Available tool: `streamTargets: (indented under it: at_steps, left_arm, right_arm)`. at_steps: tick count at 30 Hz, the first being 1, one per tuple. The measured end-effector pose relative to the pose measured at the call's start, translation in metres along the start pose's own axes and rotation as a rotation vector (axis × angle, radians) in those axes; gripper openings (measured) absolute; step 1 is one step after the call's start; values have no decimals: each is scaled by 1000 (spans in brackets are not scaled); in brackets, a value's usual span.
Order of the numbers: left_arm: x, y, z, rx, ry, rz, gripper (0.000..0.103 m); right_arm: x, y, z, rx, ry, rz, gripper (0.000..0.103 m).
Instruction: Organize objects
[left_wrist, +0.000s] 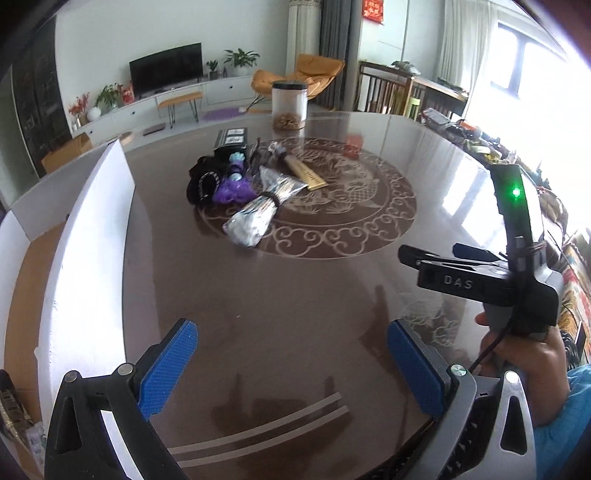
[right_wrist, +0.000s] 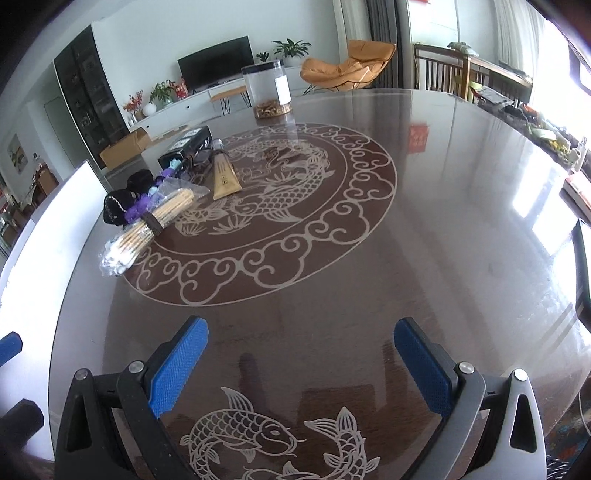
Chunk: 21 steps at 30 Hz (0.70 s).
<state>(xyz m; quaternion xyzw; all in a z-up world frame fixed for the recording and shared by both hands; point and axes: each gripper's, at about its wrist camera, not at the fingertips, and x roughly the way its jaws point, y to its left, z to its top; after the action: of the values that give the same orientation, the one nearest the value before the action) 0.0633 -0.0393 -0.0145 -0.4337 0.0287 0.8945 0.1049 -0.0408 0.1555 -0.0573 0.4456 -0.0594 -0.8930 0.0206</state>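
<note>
Television (left_wrist: 166, 68), orange chair (left_wrist: 306, 75), potted plants (left_wrist: 242, 59) behind

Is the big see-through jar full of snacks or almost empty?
Almost empty. The clear plastic jar with a black lid stands upright on the glossy patterned table, with only a shallow layer of brownish bits at its bottom.

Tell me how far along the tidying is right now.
Barely started. Left claw and right claw are both open and empty. The pile of a wrapped stick bundle, gold box and dark pouches sits on the table, beside the cardboard box.
</note>
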Motion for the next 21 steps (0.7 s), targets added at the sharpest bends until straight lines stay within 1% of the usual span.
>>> streamTargets:
  at_steps: [6,11,14,17,19,21]
  left_arm:
    - [11,12,12,-24,19,13,103]
    - [25,13,38,15,32,29,103]
    - [42,16,60,20,39,52,103]
    - [67,22,84,-13,55,81,103]
    - [83,24,94,-30,62,96,103]
    - [103,23,103,-40,76,130,103]
  right_arm:
    - [2,4,-2,-19,11,-6,101]
    - [1,4,-2,-13,10,-9,101]
    - [1,4,-2,-12,11,-11,101]
    - [1,4,-2,-12,10,-10,101]
    - [0,3,-2,-10,8,-9,101]
    - [0,3,-1,-7,7,-8,101]
